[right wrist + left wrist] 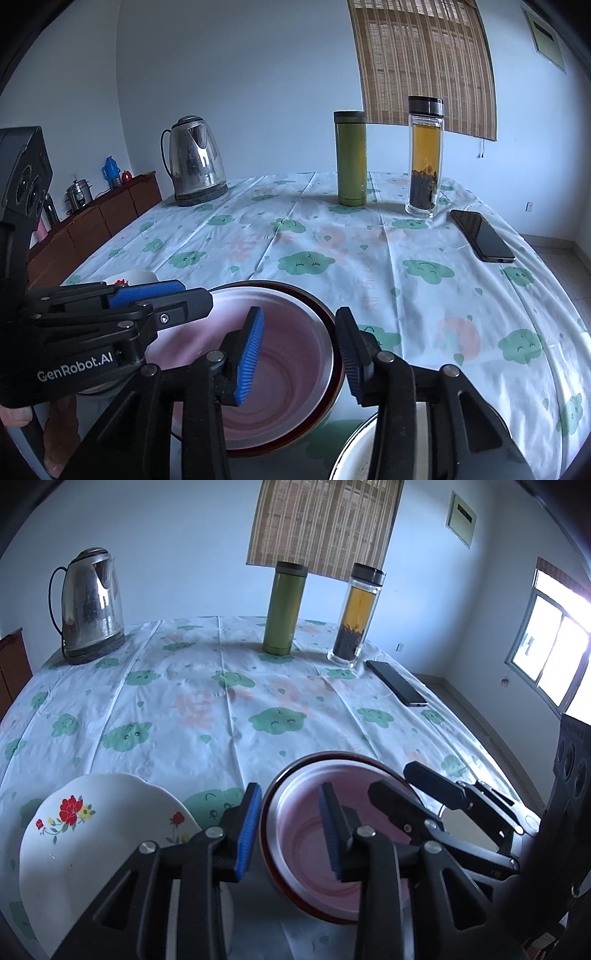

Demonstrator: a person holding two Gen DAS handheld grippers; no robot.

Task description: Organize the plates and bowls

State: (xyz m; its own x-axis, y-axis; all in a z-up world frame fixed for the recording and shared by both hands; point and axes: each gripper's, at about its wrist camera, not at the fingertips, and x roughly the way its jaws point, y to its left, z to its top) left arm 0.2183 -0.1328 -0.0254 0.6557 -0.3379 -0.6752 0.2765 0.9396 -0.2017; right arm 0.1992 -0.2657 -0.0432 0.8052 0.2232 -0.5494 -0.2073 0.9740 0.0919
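Observation:
A pink bowl with a dark red rim (314, 849) (288, 373) sits near the table's front edge. My left gripper (290, 834) is open, its fingers straddling the bowl's left rim, one pad outside and one inside. My right gripper (301, 360) is open, its fingers straddling the bowl's right rim; it also shows in the left wrist view (399, 786). A white plate with red flowers (96, 853) lies left of the bowl. A white dish's rim (354, 446) shows below my right gripper.
A steel kettle (90, 605), a green flask (284, 609), a glass tea bottle (354, 616) and a black phone (397, 683) stand at the far side of the cloth-covered table (221, 716). A wooden sideboard (96, 218) stands at the left wall.

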